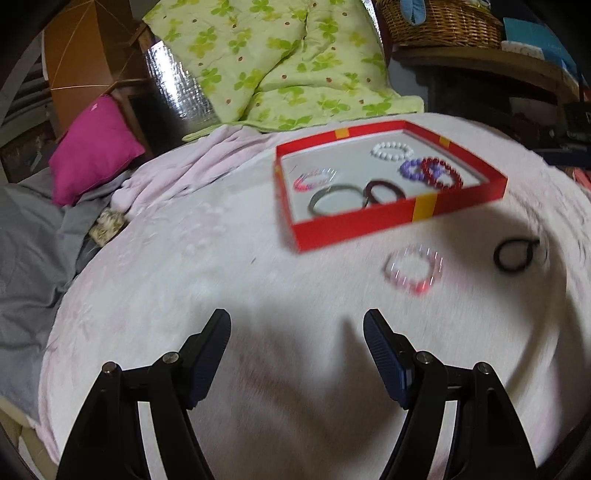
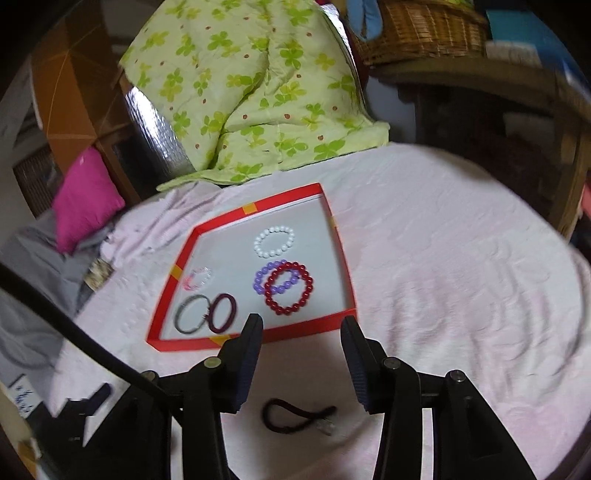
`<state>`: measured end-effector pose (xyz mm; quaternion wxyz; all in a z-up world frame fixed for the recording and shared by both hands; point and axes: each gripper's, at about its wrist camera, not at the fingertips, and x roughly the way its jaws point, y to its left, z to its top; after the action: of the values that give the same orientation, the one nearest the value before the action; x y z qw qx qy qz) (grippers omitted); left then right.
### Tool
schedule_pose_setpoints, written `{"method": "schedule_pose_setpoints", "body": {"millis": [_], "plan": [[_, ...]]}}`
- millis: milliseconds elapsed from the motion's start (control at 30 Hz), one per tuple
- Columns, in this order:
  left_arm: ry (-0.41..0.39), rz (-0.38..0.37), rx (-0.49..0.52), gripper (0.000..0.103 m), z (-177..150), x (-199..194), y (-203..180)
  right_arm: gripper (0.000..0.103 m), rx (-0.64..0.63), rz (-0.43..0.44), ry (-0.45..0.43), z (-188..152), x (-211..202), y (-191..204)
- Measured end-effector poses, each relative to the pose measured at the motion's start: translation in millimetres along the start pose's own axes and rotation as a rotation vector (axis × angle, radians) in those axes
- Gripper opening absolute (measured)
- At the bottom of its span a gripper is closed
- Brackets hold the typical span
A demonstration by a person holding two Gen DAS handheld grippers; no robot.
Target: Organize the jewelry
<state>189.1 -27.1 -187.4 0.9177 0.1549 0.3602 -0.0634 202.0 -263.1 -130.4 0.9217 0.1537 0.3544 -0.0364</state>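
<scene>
A red box lid [image 1: 391,218] [image 2: 314,326] lies on the pale pink blanket and holds several bracelets: white beads [image 1: 391,151] [image 2: 274,242], purple beads [image 1: 412,170] [image 2: 264,277], dark red beads [image 1: 441,173] [image 2: 290,288], a pink-clear one [image 1: 314,179] [image 2: 197,278], a grey ring [image 1: 332,199] [image 2: 192,314] and a maroon ring [image 1: 382,190] [image 2: 223,312]. A pink-clear bead bracelet [image 1: 413,267] and a black hair tie [image 1: 515,253] [image 2: 297,417] lie on the blanket outside it. My left gripper [image 1: 297,325] is open and empty. My right gripper [image 2: 301,326] is open above the hair tie.
A green clover quilt [image 1: 280,62] [image 2: 251,92], a magenta cushion [image 1: 94,147] [image 2: 86,195] and grey bedding [image 1: 33,251] lie behind and left. A wicker basket [image 1: 439,22] [image 2: 421,29] stands on a wooden shelf at the back right.
</scene>
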Motion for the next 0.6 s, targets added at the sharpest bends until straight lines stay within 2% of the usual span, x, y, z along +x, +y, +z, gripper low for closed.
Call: {"method": "schedule_pose_setpoints", "body": {"millis": [67, 400, 600], "plan": [[0.004, 0.013, -0.002, 0.075, -8, -6, 5, 0.047, 0.002, -0.003, 0.004, -4, -5, -1], [0.049, 0.063, -0.030, 0.075, -39, -32, 23, 0.049, 0.118, 0.085, 0.003, -29, -44, -14], [0.070, 0.094, -0.022, 0.075, -44, -58, 24, 0.049, 0.142, 0.109, -0.006, -38, -60, -19]]}}
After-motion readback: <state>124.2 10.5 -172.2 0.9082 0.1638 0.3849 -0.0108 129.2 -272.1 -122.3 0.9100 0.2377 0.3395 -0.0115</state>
